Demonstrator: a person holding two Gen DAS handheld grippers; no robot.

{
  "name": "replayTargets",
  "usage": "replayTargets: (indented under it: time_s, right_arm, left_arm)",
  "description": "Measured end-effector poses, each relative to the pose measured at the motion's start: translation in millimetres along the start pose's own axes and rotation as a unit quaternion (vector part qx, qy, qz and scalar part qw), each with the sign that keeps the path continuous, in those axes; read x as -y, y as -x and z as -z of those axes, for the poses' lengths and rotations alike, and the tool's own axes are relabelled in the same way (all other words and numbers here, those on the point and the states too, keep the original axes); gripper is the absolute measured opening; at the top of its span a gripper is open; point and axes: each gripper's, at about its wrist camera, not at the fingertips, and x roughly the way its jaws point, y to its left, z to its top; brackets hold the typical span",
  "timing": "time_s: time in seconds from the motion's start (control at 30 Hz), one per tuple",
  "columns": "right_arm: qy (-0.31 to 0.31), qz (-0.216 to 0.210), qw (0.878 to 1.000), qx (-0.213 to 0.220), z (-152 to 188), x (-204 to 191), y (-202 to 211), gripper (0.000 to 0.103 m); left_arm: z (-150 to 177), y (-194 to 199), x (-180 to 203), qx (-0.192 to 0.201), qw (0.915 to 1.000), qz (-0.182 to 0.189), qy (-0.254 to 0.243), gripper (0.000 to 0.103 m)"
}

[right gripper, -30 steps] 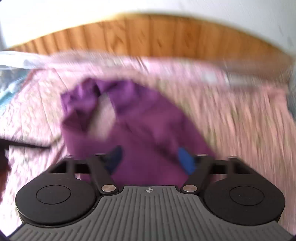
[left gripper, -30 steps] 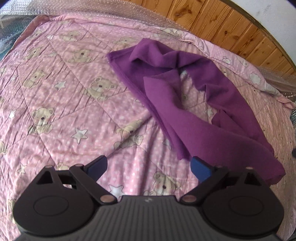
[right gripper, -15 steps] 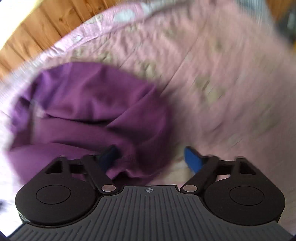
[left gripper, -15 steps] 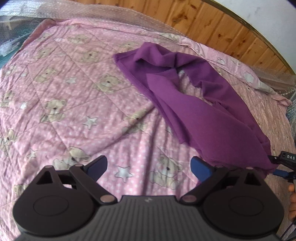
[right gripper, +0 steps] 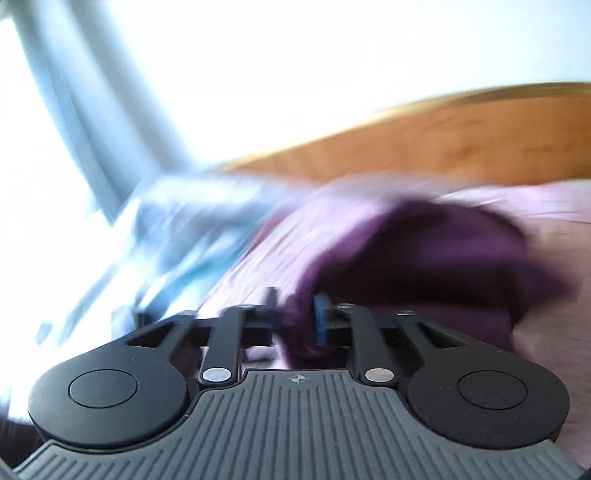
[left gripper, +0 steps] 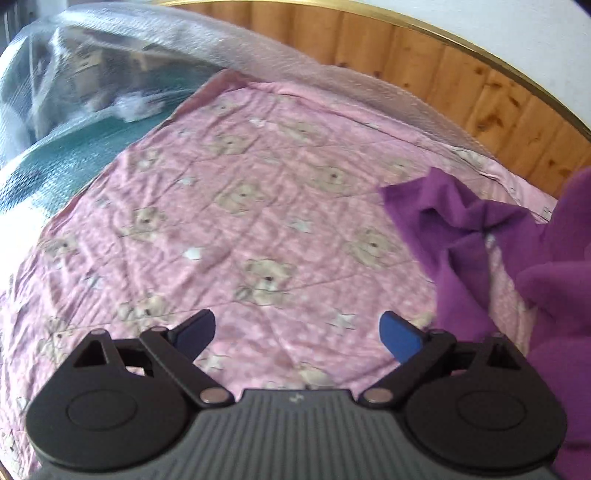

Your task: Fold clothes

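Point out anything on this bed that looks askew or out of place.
The purple garment lies crumpled and twisted at the right side of the pink teddy-bear quilt, not flat. The right gripper is shut on a bunch of it; the left gripper is open over bare quilt. Nothing looks spilled or damaged.

A pink quilt printed with teddy bears and white stars covers the bed and fills most of the left wrist view, its stitched lines running in diagonals and its surface lightly creased. Along its edge from ten to one o'clock lies a band of clear bubble wrap, which spreads over a teal cover at nine to ten o'clock. At eleven o'clock, blurred shapes under the wrap cannot be made out. A knotty wooden headboard curves from twelve to two o'clock, with a white wall beyond it. The right wrist view is smeared; it shows the headboard at two o'clock below a bright wall.
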Motion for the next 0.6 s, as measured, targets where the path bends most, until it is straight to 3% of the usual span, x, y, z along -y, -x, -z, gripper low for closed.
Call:
replayTargets:
  time_s: [0.03, 0.07, 0.17, 0.27, 0.37, 0.47, 0.5, 0.53, 0.57, 0.6]
  right_arm:
    - [0.0, 0.026, 1.0, -0.014, 11.9, -4.0, -6.3, 0.062]
    - [-0.014, 0.055, 0.998, -0.026, 25.7, -0.9, -7.8, 0.072]
    - [-0.092, 0.131, 0.985, -0.064, 73.9, 34.8, 3.4, 0.072]
    - [-0.186, 0.206, 0.956, -0.1, 118.7, 80.7, 20.3, 0.073]
    - [-0.231, 0.226, 0.941, -0.101, 146.1, 118.2, 22.9, 0.075]
    - [-0.234, 0.208, 0.945, -0.092, 147.0, 128.8, -4.5, 0.077]
    - [-0.222, 0.197, 0.951, -0.092, 145.4, 119.4, -13.9, 0.075]
    - [-0.21, 0.186, 0.955, -0.091, 143.7, 110.1, -23.3, 0.049]
    - [-0.198, 0.175, 0.96, -0.091, 142.0, 100.7, -32.7, 0.006]
    - [-0.177, 0.165, 0.966, -0.087, 138.6, 87.5, -40.0, 0.006]
  left_arm:
    - [-3.4, -0.8, -13.1, -0.002, 1.0, -0.004, 0.008, 0.099]
    - [-3.3, 0.9, -22.1, 0.001, 0.9999, -0.004, 0.01, 0.099]
    - [3.9, 7.3, -36.9, 0.007, 1.0, 0.0, -0.003, 0.099]
    - [18.9, 8.5, -34.2, -0.003, 0.9993, 0.032, -0.019, 0.099]
    - [39.4, 7.3, -20.5, -0.024, 0.9969, 0.067, -0.033, 0.099]
    - [50.5, 9.1, -7.5, -0.037, 0.9939, 0.09, -0.052, 0.099]
    - [51.5, 12.2, -4.1, -0.035, 0.9927, 0.097, -0.061, 0.099]
    - [51.2, 15.7, -3.2, -0.03, 0.9922, 0.101, -0.067, 0.099]
    - [49.0, 19.3, -4.5, -0.023, 0.9923, 0.1, -0.068, 0.099]
    - [46.1, 23.4, -6.7, -0.015, 0.9926, 0.1, -0.067, 0.099]
